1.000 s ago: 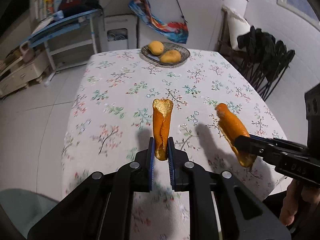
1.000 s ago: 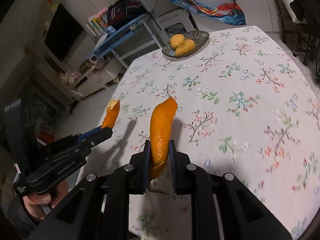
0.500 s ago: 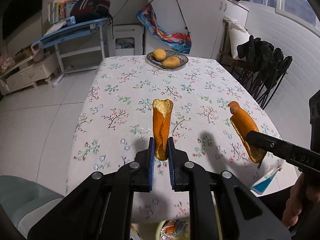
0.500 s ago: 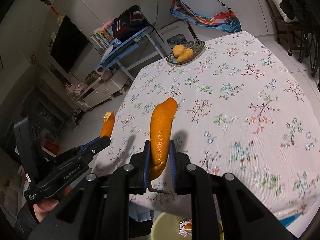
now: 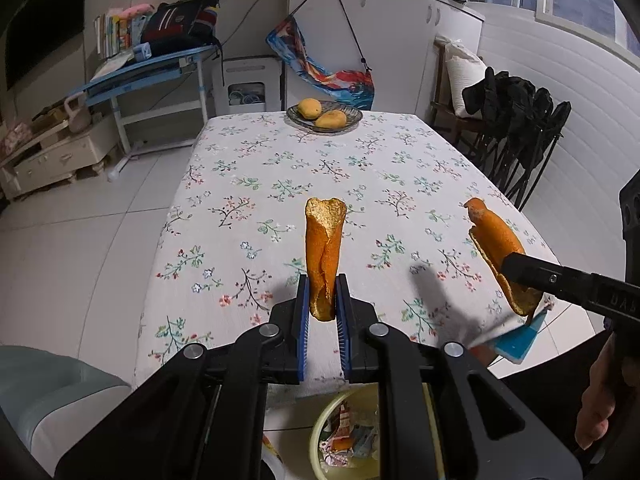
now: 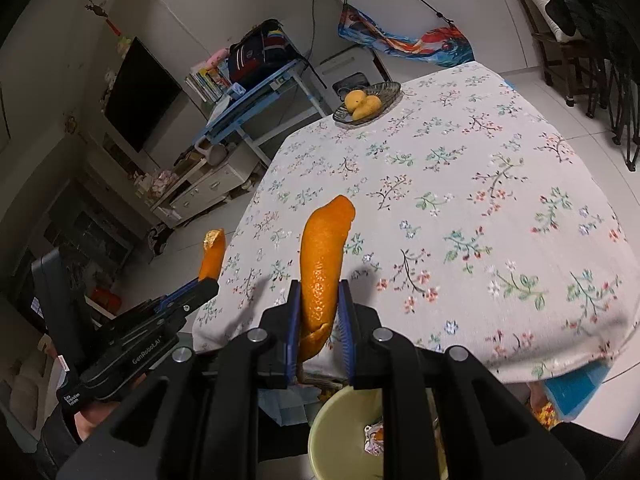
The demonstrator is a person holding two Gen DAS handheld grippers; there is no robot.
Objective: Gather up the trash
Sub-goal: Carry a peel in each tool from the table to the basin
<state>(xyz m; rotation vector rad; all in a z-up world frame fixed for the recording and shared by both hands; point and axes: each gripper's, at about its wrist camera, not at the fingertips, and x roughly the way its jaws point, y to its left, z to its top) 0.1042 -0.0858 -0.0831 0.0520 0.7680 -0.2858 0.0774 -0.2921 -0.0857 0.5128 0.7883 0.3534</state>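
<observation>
Left wrist view: the left tongs (image 5: 323, 300) pinch a curled orange peel (image 5: 324, 252) by its lower end, above the near edge of the floral table (image 5: 280, 184). The yellow bin (image 5: 320, 432) sits below, mostly hidden — letting go here could drop the peel on the rim or the floor.

Right wrist view: the right tongs (image 6: 320, 312) clamp a second peel (image 6: 324, 264) — thin, bent at the bottom, so it may slip. The bin (image 6: 340, 424) lies just beneath, slightly to the right.
</observation>
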